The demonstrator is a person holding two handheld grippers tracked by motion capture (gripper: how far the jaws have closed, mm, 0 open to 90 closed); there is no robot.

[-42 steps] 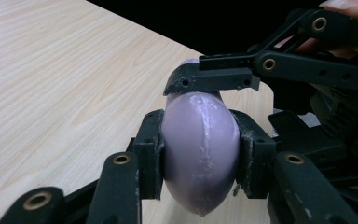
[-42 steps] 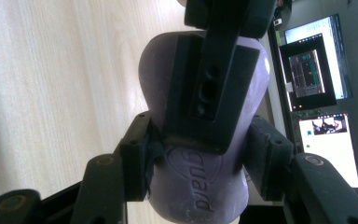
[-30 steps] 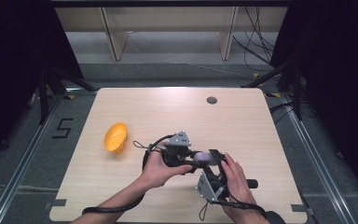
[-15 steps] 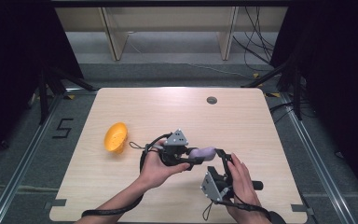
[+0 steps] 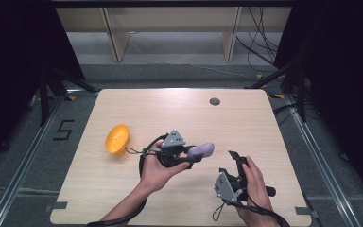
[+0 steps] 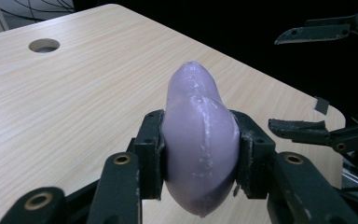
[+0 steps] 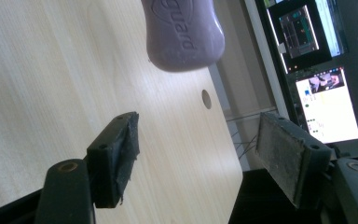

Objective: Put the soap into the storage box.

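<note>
gripping purple soap (image 6: pixel 199 154), left gripper (image 5: pixel 190 154); right gripper (image 5: pixel 237 160) agape; pale wood table (image 5: pixel 246 123), dark room, possibly monitors (image 7: pixel 314 60).

we see a lilac soap bar (image 6: pixel 199 140), smooth and oval, clamped on its broad faces between the left gripper's (image 5: pixel 185 154) jaws, held above the desk (image 5: pixel 246 123). embossed letters reading "guard" show on one face in the right gripper view.
</note>
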